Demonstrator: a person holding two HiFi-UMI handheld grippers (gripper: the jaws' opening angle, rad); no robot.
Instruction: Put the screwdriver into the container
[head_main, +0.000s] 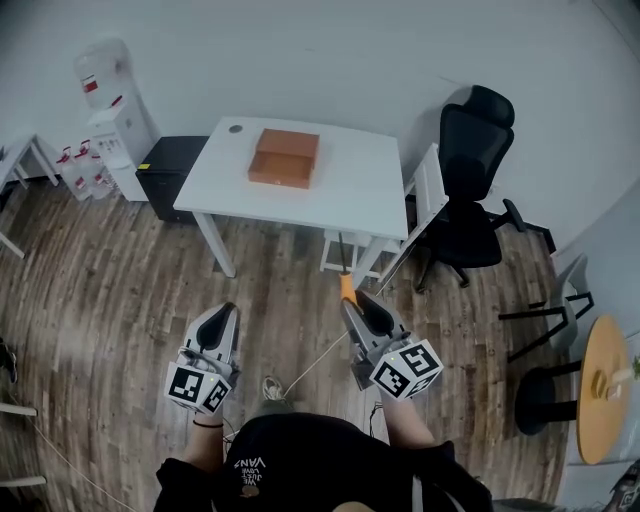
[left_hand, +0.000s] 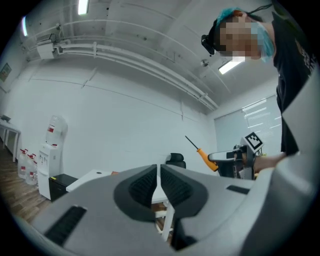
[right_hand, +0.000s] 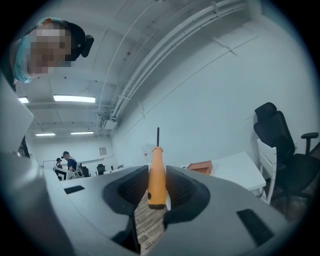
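My right gripper (head_main: 352, 303) is shut on the orange handle of the screwdriver (head_main: 346, 285), whose thin dark shaft points toward the white table (head_main: 350, 190). In the right gripper view the screwdriver (right_hand: 156, 172) stands upright between the two pads. The container, an orange-brown box (head_main: 284, 157), lies on the table's far side, well ahead of both grippers; the same box (right_hand: 200, 166) shows small beyond the jaws. My left gripper (head_main: 224, 318) is shut and holds nothing; in its own view the left gripper (left_hand: 159, 184) faces the table, with the screwdriver (left_hand: 206, 159) at the right.
A black office chair (head_main: 472, 178) and a white chair (head_main: 425, 195) stand right of the table. A black cabinet (head_main: 168, 170) and a water dispenser (head_main: 112, 118) are at its left. A round wooden table (head_main: 603, 390) sits far right. Wooden floor lies between me and the table.
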